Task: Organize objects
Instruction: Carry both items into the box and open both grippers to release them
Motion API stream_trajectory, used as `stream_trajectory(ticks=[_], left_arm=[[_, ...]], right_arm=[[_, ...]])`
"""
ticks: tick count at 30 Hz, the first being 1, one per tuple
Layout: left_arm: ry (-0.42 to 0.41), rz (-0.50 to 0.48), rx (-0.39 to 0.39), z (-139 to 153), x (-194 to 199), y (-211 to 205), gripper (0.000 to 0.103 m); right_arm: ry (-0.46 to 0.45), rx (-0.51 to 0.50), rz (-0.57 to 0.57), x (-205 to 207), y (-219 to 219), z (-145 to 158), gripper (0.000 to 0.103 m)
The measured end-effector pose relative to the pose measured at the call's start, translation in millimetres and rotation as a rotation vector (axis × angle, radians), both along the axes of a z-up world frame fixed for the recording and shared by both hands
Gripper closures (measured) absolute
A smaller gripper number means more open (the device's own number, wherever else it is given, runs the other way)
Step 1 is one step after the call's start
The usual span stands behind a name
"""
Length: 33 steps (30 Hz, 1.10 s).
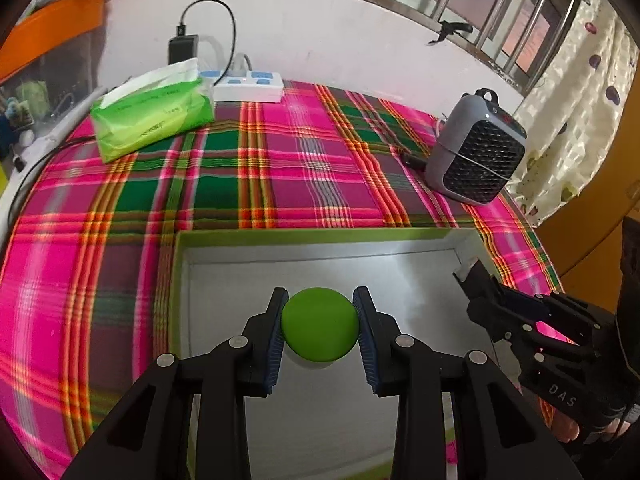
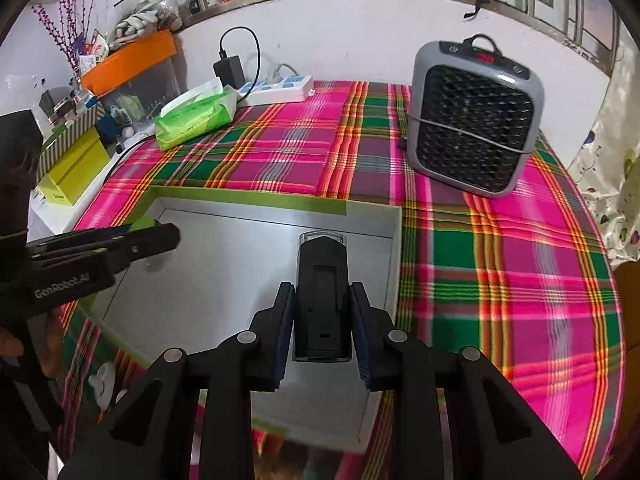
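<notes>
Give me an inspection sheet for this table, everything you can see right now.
Surface: plaid cloth covers the table.
Job's things: green ball and black device, both held over the open box, which looks empty.
Clutter: tissue pack, small heater.
Grippers: left gripper shut on the ball; right gripper shut on the device.
Cables: power strip with a black charger plugged in, its cable looping up the wall.
Surroundings: white wall, barred window, curtain on the right.
</notes>
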<state>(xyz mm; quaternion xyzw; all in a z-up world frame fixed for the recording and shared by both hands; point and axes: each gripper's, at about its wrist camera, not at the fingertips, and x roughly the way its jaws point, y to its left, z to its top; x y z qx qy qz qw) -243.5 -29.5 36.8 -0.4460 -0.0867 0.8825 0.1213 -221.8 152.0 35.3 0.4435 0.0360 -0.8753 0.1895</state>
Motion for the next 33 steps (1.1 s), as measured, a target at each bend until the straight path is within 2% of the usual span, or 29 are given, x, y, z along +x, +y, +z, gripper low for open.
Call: stream_trajectory(ticks=[12,33], left_arm=[[-0.037,-0.015,-0.039,-18.6,-19.6,8.9,0.071],[-0.028,-0.015,-0.063,-18.9,-21.1,13.0,0.07]], right_arm=[[-0.043,0.016,0.017,-22.1,-11.4,-16.7,0.074],[-0.03,0.049,0.026,-26.1,-19.3,-19.1,0.074]])
